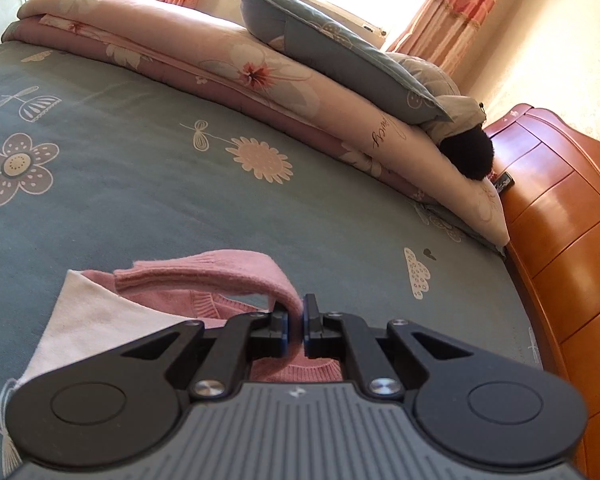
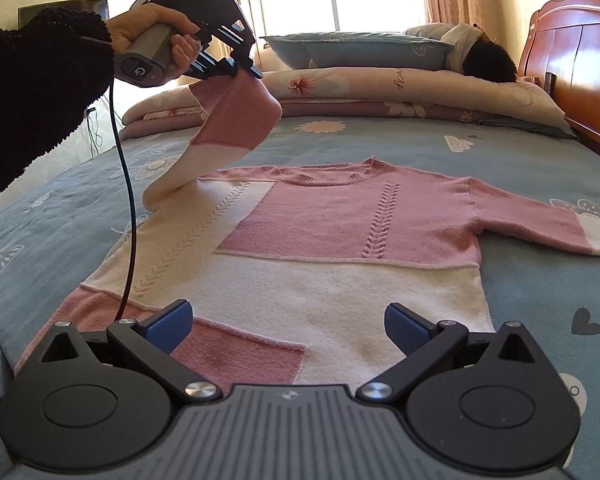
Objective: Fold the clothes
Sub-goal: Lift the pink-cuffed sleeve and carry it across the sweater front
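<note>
Pink and cream sweater (image 2: 320,240) lies flat, front up, on the bed (image 2: 380,136), neck toward the pillows. Left gripper (image 1: 302,320) has its fingers (image 1: 279,322) pinched tight on the pink cuff of the left sleeve (image 2: 228,124); seen from the right wrist, that gripper (image 2: 244,72) is held up over the bed by a hand (image 2: 156,36) in a dark sleeve (image 2: 40,92), and the sleeve hangs from it, lifted clear of the sweater body, its cream part trailing down to the shoulder. Other sleeve (image 2: 540,224) lies spread out flat on the bed to the right. Right gripper (image 2: 288,328) sits low by the hem, fingers (image 2: 172,324) spread wide, nothing between them. Folded quilt (image 2: 380,92) and pillow (image 2: 360,50) at the far side of the bed, wooden headboard (image 2: 572,56) at right. Cable (image 2: 126,200) hangs from the left gripper across the sweater's left edge.
</note>
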The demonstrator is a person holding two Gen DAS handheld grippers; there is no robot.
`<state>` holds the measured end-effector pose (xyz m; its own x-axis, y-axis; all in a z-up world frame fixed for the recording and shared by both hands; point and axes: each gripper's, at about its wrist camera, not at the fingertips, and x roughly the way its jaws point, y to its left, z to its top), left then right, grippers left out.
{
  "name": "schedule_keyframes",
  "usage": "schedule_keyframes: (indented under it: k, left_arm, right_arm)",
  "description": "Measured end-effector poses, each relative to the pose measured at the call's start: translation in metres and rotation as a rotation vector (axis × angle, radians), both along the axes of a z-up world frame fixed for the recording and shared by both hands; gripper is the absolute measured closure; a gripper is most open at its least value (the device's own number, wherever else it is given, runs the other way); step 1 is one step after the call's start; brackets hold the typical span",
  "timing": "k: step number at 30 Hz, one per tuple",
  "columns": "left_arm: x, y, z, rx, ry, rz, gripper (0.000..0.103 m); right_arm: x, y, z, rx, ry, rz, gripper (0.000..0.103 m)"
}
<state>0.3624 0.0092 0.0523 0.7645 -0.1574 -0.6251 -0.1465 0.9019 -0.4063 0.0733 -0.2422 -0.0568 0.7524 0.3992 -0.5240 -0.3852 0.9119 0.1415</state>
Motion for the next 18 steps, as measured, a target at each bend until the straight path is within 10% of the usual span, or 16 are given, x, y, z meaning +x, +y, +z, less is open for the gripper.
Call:
schedule_keyframes:
  k: [18]
  left_arm:
    - [0.008,-0.074,-0.079,0.086,0.11,-0.125,0.098]
  right_arm:
    - [0.007,0.003,-0.008,-0.067,0.037,-0.035,0.0]
